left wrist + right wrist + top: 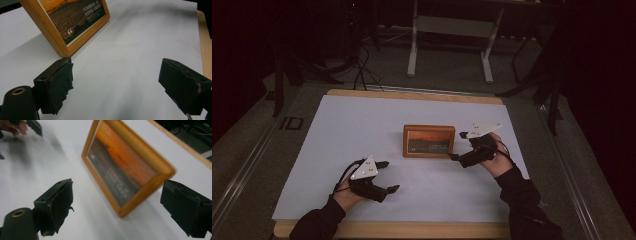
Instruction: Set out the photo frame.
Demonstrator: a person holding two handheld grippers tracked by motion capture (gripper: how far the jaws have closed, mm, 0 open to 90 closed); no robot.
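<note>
Your right gripper (455,145) has its jaws spread wide and grips nothing; the near right corner of the wooden picture frame (429,141) sits between them, untouched. Your left gripper (386,176) is released too, empty, resting low over the white sheet (362,125), well apart from the frame, which stands upright mid-table.

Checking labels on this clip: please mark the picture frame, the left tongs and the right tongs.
Picture frame (429,141): high view, middle of its photo.
Left tongs (388,176): high view, midway between the tips.
Right tongs (458,145): high view, midway between the tips.
</note>
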